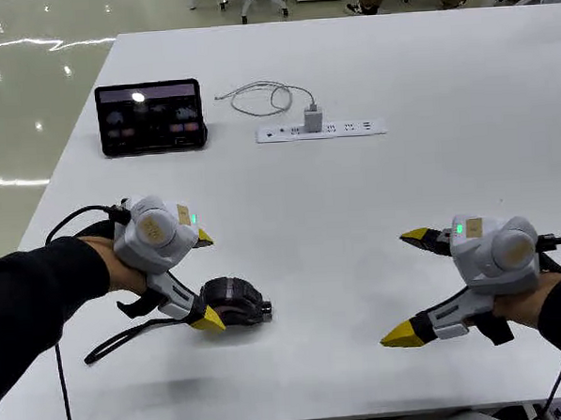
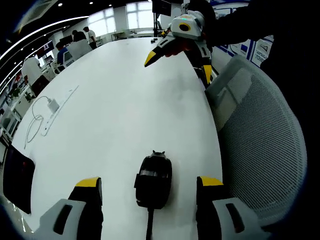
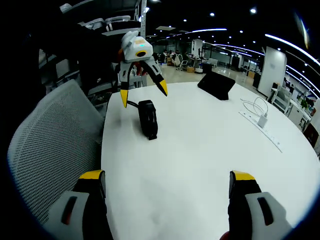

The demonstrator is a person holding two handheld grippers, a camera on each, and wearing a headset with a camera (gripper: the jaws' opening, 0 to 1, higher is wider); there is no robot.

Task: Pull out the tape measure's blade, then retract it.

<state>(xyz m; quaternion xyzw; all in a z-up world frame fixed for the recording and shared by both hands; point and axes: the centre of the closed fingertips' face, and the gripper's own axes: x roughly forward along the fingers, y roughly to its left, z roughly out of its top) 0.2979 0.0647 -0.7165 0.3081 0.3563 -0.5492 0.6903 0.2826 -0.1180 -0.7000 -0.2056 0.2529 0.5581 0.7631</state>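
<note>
Here, at a white table (image 1: pixel 356 215), the task stands at its first step: the blade is not yet drawn out. In the head view's lower left, the left gripper (image 1: pixel 207 280) hovers with its jaws spread wide around the black tape measure (image 1: pixel 234 302), not clamped on it. At lower right, well apart, the right gripper (image 1: pixel 406 283) is likewise released and holds nothing.

The next move, by this reading, calls for the left jaws to close squarely on the case, then for the right gripper to cross over and pinch the blade's tip, a small target.

The left gripper view puts the tape measure (image 2: pixel 154 180) at bottom centre, between the yellow-tipped jaws, its blade end pointing up the frame toward the right gripper (image 2: pixel 178 68) at the top. The right gripper view sets the tape measure (image 3: pixel 148 119) upper left, under the left gripper (image 3: pixel 143 97), with a mesh chair (image 3: pixel 50 145) at left. The head view adds a tablet (image 1: pixel 150 116) and a power strip (image 1: pixel 321 130) in the upper half.
</note>
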